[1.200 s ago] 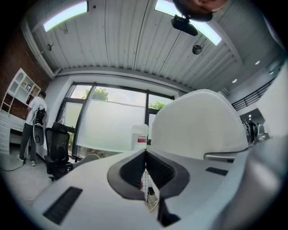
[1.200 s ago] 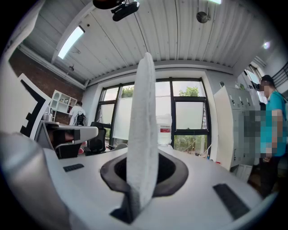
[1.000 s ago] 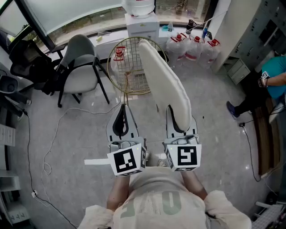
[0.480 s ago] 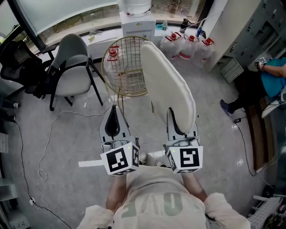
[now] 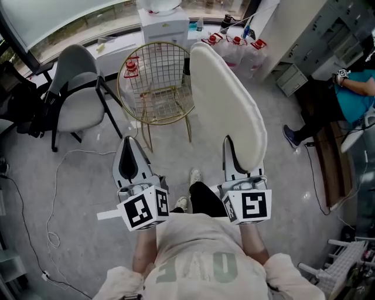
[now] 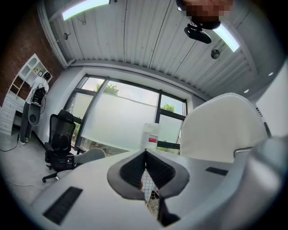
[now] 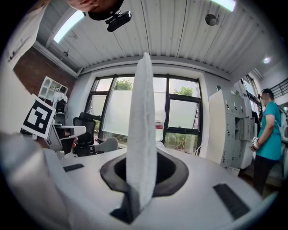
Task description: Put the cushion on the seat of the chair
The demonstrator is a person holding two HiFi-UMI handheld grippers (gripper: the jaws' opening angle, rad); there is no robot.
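One claw, the right gripper [image 5: 233, 154], pinches the white oval padded cushion [image 5: 225, 105] upright; the left gripper [image 5: 130, 159] is pressed together, empty. Lay the cushion flat, centred on the round gold wire chair [image 5: 155, 76].

Bright daylight thru windows [image 7: 180, 114], ceiling strip lights [image 6: 85, 9] on, soft shadows, fisheye warp + dark corners in gripper views

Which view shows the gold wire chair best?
Head view: most of the wire chair shows from above, seat empty. The left gripper view catches only a sliver of its mesh past the jaws; the right gripper view is blocked by the cushion.
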